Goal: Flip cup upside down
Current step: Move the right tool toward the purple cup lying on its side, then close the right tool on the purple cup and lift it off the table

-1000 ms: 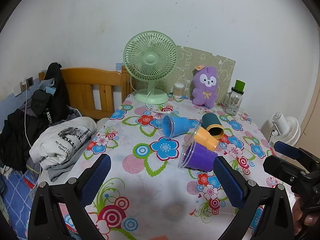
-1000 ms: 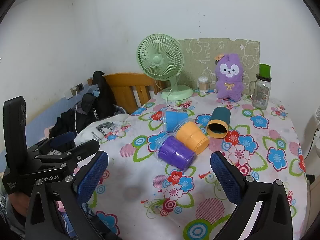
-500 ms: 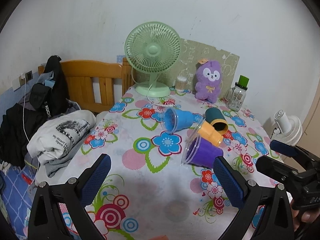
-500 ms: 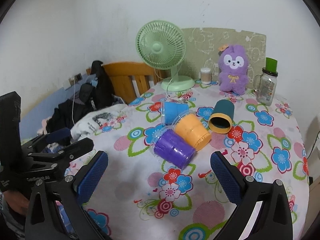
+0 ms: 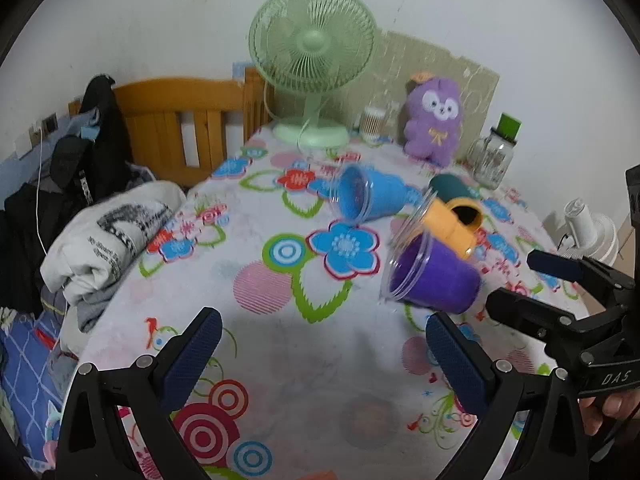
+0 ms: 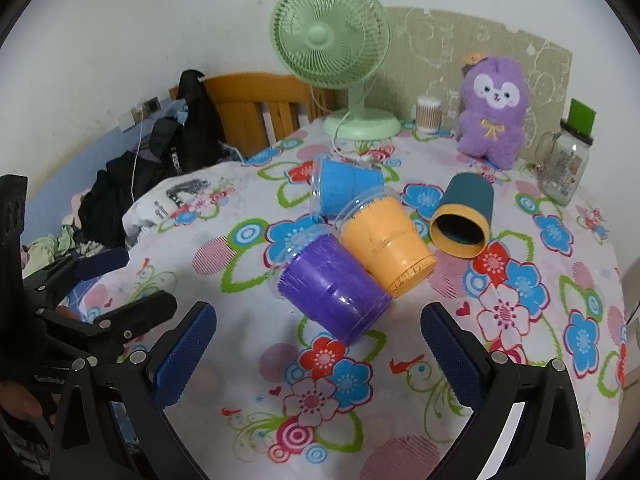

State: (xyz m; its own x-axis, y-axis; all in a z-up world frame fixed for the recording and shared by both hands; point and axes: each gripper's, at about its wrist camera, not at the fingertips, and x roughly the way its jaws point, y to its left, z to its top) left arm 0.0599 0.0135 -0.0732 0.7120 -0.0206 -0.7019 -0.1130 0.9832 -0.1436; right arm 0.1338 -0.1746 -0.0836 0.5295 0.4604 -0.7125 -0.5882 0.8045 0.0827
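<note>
Several cups lie on their sides on the flowered tablecloth: a purple cup (image 6: pixel 334 290) nearest, an orange cup (image 6: pixel 386 246) touching it, a blue cup (image 6: pixel 344 192) behind, and a dark teal cup with a yellow rim (image 6: pixel 464 216) to the right. In the left wrist view they show as the purple cup (image 5: pixel 434 278), orange cup (image 5: pixel 450 224), blue cup (image 5: pixel 370 198) and teal cup (image 5: pixel 450 188). My left gripper (image 5: pixel 320 360) is open and empty, short of the purple cup. My right gripper (image 6: pixel 318 354) is open and empty, just before the purple cup.
A green fan (image 6: pixel 332 56), a purple plush toy (image 6: pixel 494 112), a cotton-swab jar (image 6: pixel 428 114) and a glass jar with green lid (image 6: pixel 564 164) stand at the table's back. Folded clothes (image 5: pixel 104 236) and a wooden headboard (image 5: pixel 180 120) lie left of the table edge.
Both grippers have moved forward and lower toward the cups, which now look larger and nearer. The cups have not moved. Both stay open.
</note>
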